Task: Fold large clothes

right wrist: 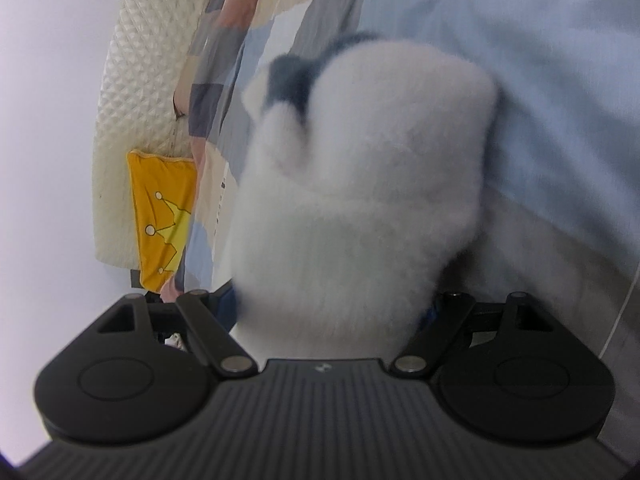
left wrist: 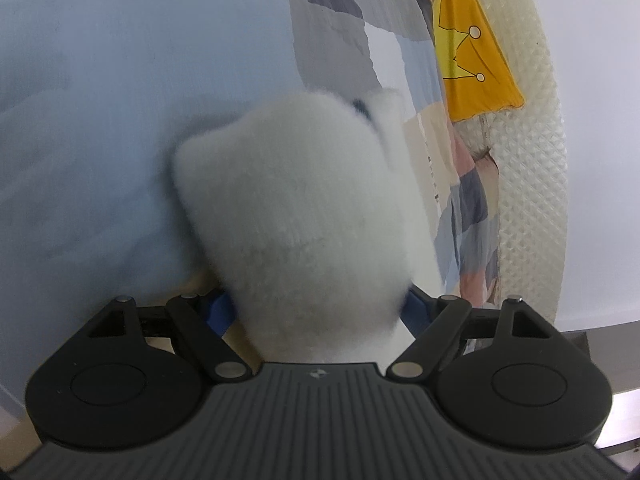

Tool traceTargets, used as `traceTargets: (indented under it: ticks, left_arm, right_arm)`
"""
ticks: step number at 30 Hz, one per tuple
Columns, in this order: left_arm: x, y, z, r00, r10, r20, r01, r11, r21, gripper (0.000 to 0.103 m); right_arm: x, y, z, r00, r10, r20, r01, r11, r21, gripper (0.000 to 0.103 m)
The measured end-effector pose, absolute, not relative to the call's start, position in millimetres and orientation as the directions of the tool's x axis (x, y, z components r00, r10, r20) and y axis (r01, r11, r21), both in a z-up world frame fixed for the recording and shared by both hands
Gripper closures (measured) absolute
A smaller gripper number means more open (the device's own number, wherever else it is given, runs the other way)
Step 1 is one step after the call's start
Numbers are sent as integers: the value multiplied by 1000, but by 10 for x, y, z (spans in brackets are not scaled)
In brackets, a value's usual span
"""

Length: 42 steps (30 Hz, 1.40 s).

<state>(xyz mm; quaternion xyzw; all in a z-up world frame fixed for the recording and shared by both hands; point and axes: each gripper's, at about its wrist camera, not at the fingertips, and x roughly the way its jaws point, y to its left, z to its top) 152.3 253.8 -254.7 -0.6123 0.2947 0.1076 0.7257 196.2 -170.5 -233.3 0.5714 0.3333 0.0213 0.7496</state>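
A bulky white fleecy garment (left wrist: 304, 216) fills the gap between the fingers of the left gripper (left wrist: 320, 308), its fabric pressed against both blue pads, so the jaws stand wide yet closed on the bunched cloth. The right gripper (right wrist: 332, 312) likewise has its jaws spread wide around the same fluffy white garment (right wrist: 360, 184), which bears a dark grey-blue patch (right wrist: 288, 76) near its far end; the fingertips themselves are buried in the pile. The garment hangs just above a pale blue sheet (left wrist: 100, 120) on the bed. Beside the sheet lies a patchwork quilt (left wrist: 468, 208), then a yellow crown-printed pillow (left wrist: 468, 48) against a cream quilted headboard (left wrist: 532, 184).
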Motion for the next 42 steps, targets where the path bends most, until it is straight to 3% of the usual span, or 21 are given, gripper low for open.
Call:
traceTargets:
  ticks: [10, 18, 24, 34, 42]
  left_arm:
    - [1529, 2567, -2553, 799, -181, -573, -525, 254, -812, 29]
    - [1552, 2527, -2486, 787, -145, -600, -532, 332, -779, 44]
    - [1567, 2454, -2323, 790, -98, -605, -515, 430, -742, 53]
    - [1636, 2351, -1804, 812, -76, -579, -451, 546, -706, 61]
    - [2167, 1991, -1226, 825, -168, -540, -346, 605, -717, 62]
  right_arm:
    - [2127, -1768, -2371, 767, 416, -489, 358, 355, 864, 19]
    - [2131, -1777, -2293, 767, 428, -478, 317, 396, 862, 51]
    - [2120, -1694, -2039, 783, 401, -475, 220, 536, 815, 63]
    - [2090, -1798, -1711, 817, 427, -388, 102, 554, 826, 69]
    - [2193, -2163, -1183, 870, 379, -316, 41, 583, 812, 69]
